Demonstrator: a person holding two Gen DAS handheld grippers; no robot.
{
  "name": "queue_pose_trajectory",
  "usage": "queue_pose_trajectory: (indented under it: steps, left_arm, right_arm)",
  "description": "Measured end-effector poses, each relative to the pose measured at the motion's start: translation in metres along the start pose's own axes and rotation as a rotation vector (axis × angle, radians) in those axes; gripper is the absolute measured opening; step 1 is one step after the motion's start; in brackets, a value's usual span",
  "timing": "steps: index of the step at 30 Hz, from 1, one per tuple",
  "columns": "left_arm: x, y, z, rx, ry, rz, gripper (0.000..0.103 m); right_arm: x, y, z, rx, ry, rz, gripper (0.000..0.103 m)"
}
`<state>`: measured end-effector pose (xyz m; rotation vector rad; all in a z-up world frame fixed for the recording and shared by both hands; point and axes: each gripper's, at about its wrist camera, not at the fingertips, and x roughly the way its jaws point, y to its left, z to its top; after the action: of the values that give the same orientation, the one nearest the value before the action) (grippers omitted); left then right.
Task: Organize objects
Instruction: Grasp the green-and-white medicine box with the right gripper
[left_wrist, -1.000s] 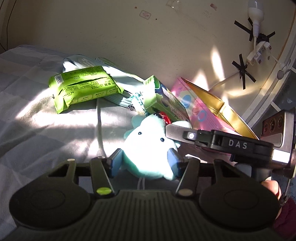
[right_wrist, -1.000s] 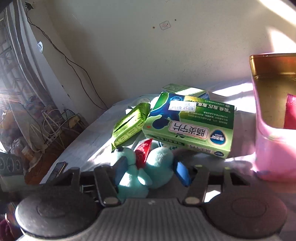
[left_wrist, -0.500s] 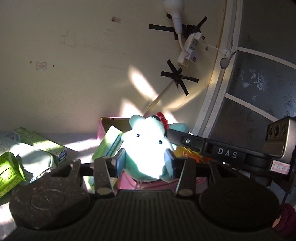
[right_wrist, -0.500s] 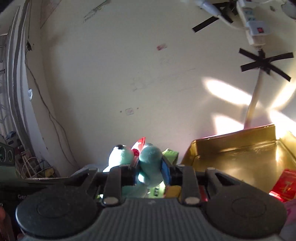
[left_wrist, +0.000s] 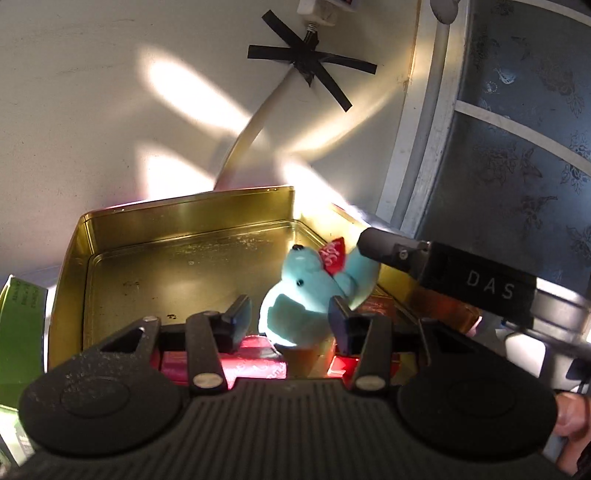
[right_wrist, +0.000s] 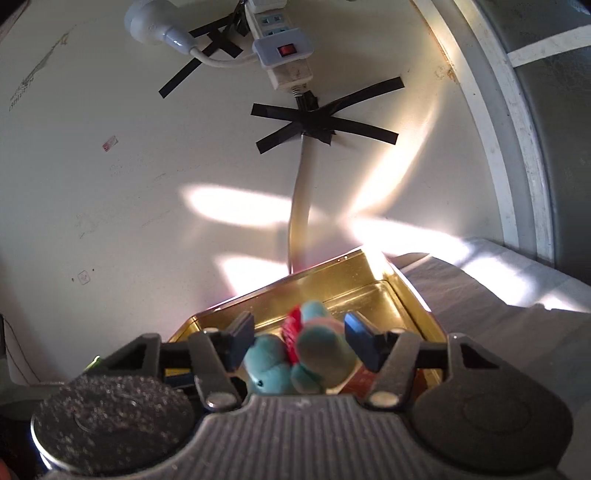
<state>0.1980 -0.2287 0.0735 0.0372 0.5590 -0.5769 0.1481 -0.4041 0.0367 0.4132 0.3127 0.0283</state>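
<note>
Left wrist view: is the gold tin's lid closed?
No. The gold tin stands open, its hinged lid upright against the wall, and the teal plush toy sits over the open interior.

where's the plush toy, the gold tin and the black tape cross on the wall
plush toy (left_wrist: 306, 291), left wrist view, on its teal body
gold tin (left_wrist: 184, 210), left wrist view, on its back wall
black tape cross (right_wrist: 317, 123), right wrist view, on the centre where the strips meet
</note>
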Motion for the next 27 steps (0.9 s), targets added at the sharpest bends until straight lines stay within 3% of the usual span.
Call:
queue_pose_trajectory:
  steps: [4,10,15,23,27]
  left_arm:
    - [-0.017,0.001,-0.005,-0.031,-0.009,-0.014,0.049]
    - [-0.098,0.014,-0.033,0.014,-0.104,0.0,0.052]
    - [-0.142,0.045,-0.068,0.007,-0.093,0.124,0.053]
    - [-0.17,0.109,-0.109,-0.107,-0.061,0.337,0.053]
    - [-0.179,0.134,-0.124,-0.181,-0.043,0.372,0.053]
  right_arm:
    - [-0.015,-0.006,0.002,0.001,-0.083,-0.052,0.06]
    - [-0.027,0.005,-0.004,-0.05,-0.128,-0.043,0.06]
    - [-0.033,0.022,-0.011,-0.042,-0.099,0.004,0.06]
    - [-0.063,0.097,-0.04,-0.154,-0.042,0.143,0.06]
    - [-0.062,0.142,-0.054,-0.248,0.019,0.195,0.06]
